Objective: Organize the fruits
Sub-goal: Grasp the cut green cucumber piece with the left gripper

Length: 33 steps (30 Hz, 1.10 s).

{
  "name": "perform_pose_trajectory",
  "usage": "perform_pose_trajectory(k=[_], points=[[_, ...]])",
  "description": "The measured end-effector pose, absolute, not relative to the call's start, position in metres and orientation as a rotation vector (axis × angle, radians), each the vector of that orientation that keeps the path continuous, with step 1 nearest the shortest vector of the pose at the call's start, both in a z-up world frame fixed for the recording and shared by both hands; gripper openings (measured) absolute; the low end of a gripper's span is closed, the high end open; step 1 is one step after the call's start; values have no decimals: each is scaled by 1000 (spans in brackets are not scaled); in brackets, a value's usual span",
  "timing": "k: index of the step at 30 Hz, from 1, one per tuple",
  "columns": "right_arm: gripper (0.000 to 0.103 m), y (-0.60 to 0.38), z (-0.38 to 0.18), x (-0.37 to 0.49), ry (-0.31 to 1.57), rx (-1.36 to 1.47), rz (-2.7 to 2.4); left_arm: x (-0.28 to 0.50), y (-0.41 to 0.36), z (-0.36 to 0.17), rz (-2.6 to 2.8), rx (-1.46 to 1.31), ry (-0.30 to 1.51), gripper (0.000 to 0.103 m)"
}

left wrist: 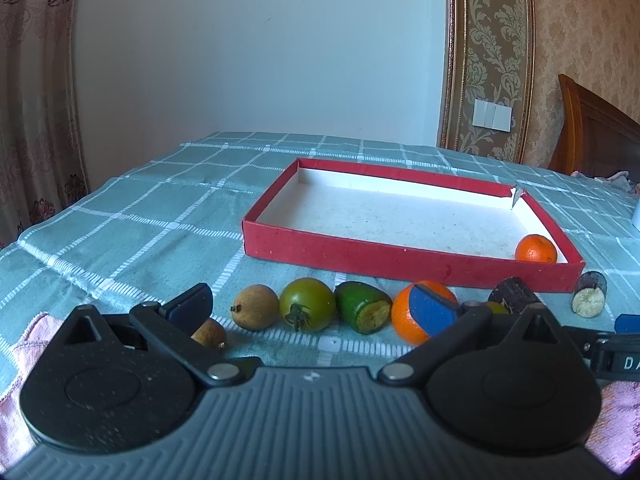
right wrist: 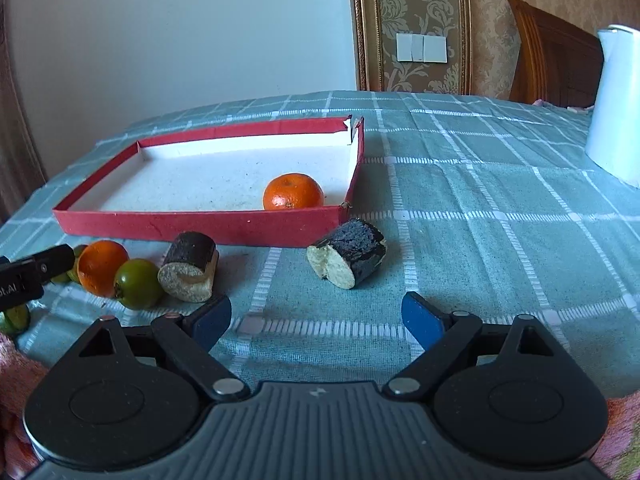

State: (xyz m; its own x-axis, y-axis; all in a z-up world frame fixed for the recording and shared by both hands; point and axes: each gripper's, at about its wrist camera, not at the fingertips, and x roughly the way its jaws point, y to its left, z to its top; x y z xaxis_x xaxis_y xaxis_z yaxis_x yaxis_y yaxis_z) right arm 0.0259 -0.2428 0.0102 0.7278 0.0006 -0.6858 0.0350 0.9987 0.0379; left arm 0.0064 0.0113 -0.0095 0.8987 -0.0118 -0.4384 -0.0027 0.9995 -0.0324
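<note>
A red tray (right wrist: 200,226) sits on the checked tablecloth (right wrist: 480,220) with one orange (right wrist: 293,191) inside, at its near right corner. Along the tray's near wall lie the rest: a second orange (left wrist: 416,312), a green tomato (left wrist: 307,305), a cut green fruit (left wrist: 362,307), a brown longan (left wrist: 255,306) and two dark cut chunks (right wrist: 350,252), possibly sugarcane. The left gripper (left wrist: 316,308) and right gripper (right wrist: 316,320) both stand spread wide, holding nothing.

Partial white lettering only
Reads "DA" on black plastic gripper body (left wrist: 618,360) at right edge of left wrist view; seemingly "DLAI", cut off, on black gripper body (right wrist: 20,284) in right wrist view.
</note>
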Motion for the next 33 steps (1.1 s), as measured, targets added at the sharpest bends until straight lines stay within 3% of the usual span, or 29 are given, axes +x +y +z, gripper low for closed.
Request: perform_pose_trajectory(k=[11,22,24,26,33], points=[[93,-246,11,25,747,77,-9,-15,36,5,-107,-16,409,103],[93,-258,12,22,723,149,12,-24,66,9,-117,63,412,65],[93,-258,12,22,722,152,12,-23,70,3,-117,63,444,47],[93,-258,12,23,722,153,13,-19,72,-3,-115,78,474,39],[93,-260,11,22,717,165,16,-8,80,-8,-84,22,510,39]])
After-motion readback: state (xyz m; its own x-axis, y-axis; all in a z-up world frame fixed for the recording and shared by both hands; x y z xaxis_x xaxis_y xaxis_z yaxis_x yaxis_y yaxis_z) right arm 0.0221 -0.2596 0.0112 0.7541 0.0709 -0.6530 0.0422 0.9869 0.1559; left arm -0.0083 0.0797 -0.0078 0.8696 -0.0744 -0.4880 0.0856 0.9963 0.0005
